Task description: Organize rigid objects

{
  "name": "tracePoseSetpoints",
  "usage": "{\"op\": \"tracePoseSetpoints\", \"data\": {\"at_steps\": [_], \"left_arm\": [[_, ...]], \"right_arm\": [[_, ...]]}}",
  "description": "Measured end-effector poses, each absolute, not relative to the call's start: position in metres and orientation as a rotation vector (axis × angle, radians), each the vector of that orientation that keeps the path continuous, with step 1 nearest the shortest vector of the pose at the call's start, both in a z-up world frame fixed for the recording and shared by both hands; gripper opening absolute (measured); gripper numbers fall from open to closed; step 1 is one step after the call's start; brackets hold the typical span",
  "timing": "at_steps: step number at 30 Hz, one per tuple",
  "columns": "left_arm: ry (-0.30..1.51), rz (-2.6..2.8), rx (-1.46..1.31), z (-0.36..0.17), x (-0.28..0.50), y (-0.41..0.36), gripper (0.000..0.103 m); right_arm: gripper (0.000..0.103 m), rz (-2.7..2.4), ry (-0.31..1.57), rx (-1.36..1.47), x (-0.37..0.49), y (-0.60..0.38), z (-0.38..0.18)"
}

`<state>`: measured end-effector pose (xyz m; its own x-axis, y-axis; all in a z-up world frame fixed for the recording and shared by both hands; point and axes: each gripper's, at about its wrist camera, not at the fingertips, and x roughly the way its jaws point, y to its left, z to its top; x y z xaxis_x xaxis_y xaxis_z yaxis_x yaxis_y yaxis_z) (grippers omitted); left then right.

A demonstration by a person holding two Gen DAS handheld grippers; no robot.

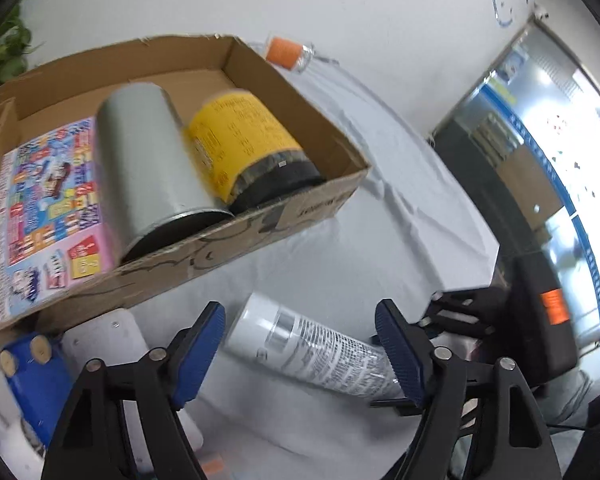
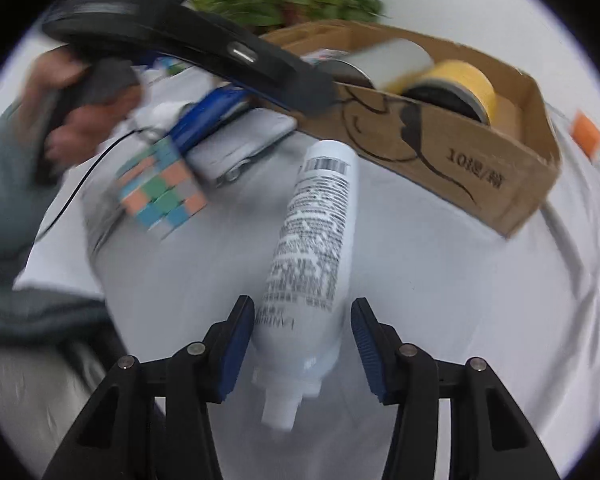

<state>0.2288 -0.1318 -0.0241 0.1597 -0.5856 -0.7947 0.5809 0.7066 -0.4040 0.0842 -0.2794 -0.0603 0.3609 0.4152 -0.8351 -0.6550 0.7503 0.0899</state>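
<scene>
On the white cloth, left wrist view: white bottle (image 1: pixel 316 352) lies on its side just before the cardboard box (image 1: pixel 284 216).
Left gripper (image 1: pixel 300 356): jaws apart, nothing held; bottle lies beyond the tips, right pad crossing its far end.
Box contents: grey can (image 1: pixel 152 168), yellow can (image 1: pixel 248 144), printed carton (image 1: pixel 48 204), all lying down.
Right wrist view: right gripper (image 2: pixel 302 344) straddles the bottle's neck end; pads not touching it, as far as blur shows.
Beside: puzzle cube (image 2: pixel 160 188), the person's hand (image 2: pixel 72 120).
Advice: centre, close squarely on the body, not the cap; lift clear of the box wall.
</scene>
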Motion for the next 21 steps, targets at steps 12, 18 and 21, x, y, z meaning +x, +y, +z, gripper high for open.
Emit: {"op": "tracePoseSetpoints", "data": {"at_steps": [12, 18, 21], "left_arm": [[1.361, -0.982, 0.126, -0.075, 0.202, -0.190, 0.046], [1.433, -0.938, 0.122, -0.091, 0.169, -0.184, 0.046], [1.420, -0.895, 0.089, -0.094, 0.160, -0.187, 0.044]], "right_arm": [[0.052, 0.288, 1.083, -0.007, 0.124, -0.391, -0.061], [0.054, 0.362, 1.117, 0.497, 0.109, -0.390, -0.064], [0.056, 0.398, 1.137, 0.555, 0.115, -0.355, -0.072]]}}
